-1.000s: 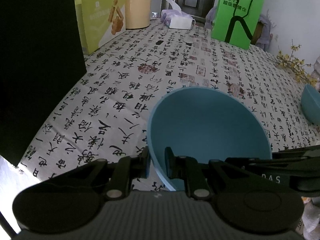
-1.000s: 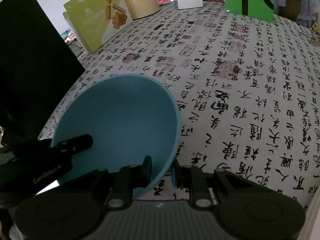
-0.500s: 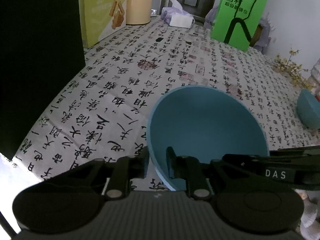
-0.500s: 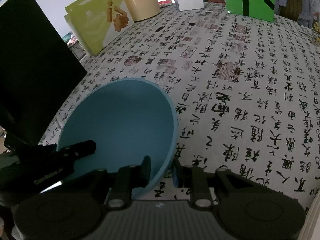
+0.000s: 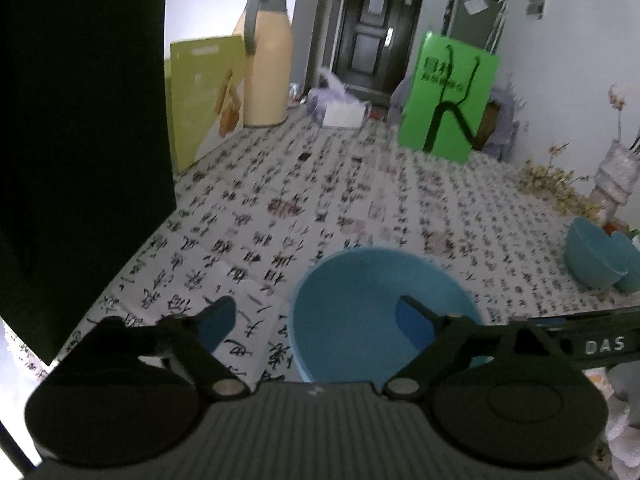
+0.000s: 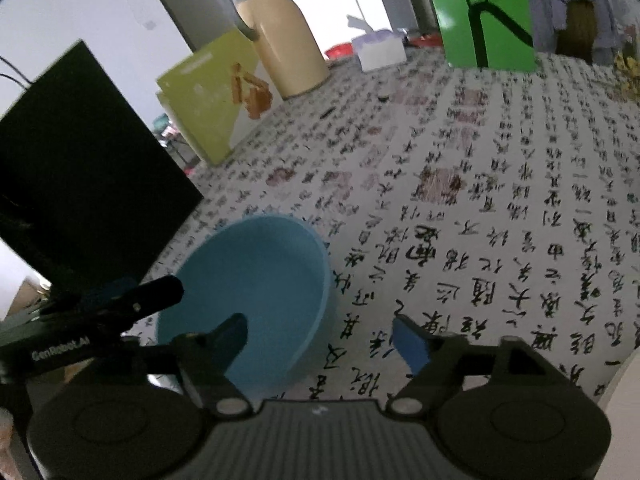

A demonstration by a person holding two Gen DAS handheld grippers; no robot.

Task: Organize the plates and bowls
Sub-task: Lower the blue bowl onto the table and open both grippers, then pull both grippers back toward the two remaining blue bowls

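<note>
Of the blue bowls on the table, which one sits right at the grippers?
The big bowl at the near edge of the table, its rim between the open jaws of the left gripper. The other bowls are stacked far off at the right edge.

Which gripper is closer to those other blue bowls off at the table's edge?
Right gripper. It sits on the big bowl's side facing those bowls; the left gripper sits on the opposite side.

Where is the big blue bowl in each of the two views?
Left wrist: the bowl is at bottom centre, right of the jaws' gap.
Right wrist: the bowl is at lower left.
Shared landmark: the beige jug at the table's far edge.
</note>
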